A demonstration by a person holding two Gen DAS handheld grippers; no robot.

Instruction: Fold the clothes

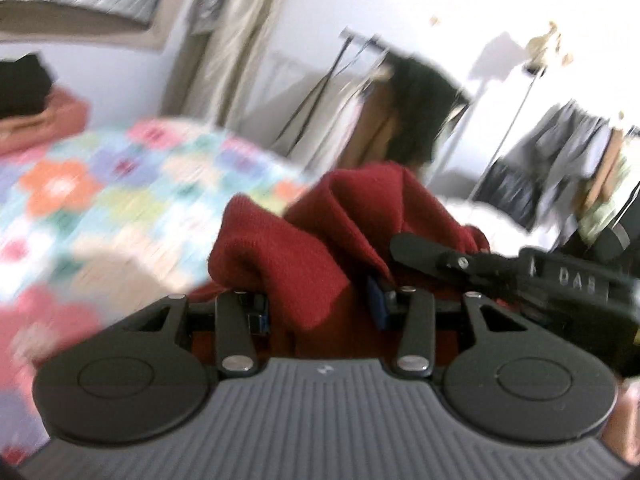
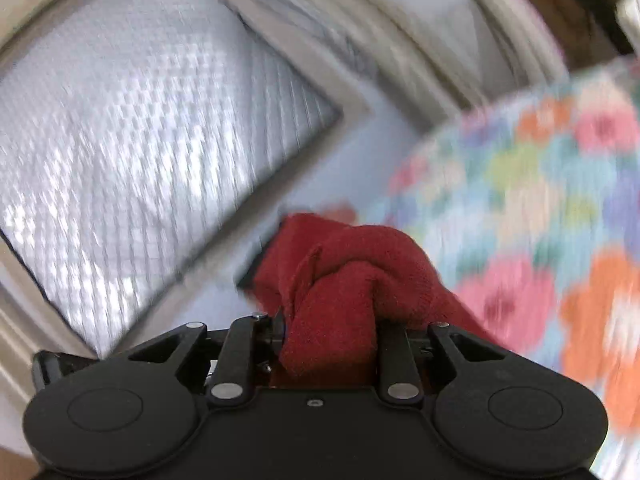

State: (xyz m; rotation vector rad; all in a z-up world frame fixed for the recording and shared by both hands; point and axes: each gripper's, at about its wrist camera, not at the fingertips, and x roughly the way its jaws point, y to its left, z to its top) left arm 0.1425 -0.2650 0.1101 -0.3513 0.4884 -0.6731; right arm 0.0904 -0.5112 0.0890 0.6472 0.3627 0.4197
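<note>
Red knit garment [image 1: 304,236] sat bunched in both my left gripper [image 1: 320,300] and right gripper [image 2: 328,336], flowered bedspread [image 1: 100,188] at nine o'clock, clothes rack [image 1: 400,92] at twelve.

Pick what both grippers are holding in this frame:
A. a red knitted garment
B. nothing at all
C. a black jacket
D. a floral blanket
A: bunched folds of the red knitted garment sit clamped in the left gripper, and more of it fills the right gripper, above the floral bedspread.
</note>
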